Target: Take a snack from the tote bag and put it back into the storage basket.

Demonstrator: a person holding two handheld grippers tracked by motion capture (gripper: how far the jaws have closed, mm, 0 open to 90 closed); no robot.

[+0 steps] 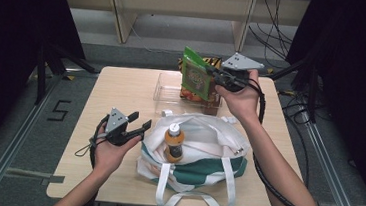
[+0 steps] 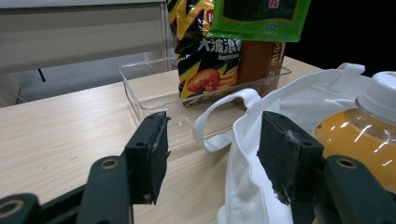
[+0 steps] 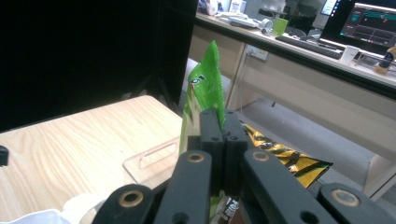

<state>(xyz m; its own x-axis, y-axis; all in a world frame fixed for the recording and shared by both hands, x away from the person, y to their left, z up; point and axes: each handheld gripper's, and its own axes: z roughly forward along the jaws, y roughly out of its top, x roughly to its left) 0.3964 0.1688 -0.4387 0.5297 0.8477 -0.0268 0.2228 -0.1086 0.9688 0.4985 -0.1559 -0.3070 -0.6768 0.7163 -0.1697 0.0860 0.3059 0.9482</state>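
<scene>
Green packet (image 1: 195,76) — right gripper (image 1: 213,71) clamped; print illegible.

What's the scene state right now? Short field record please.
right tongs: shut on flat green snack packet, held above clear plastic tray
left tongs: open, holding nothing, beside white and green cloth tote bag
bag contents: orange drink bottle with white cap
tray contents: black and yellow chip bag, brown box
surface: light wooden table
</scene>
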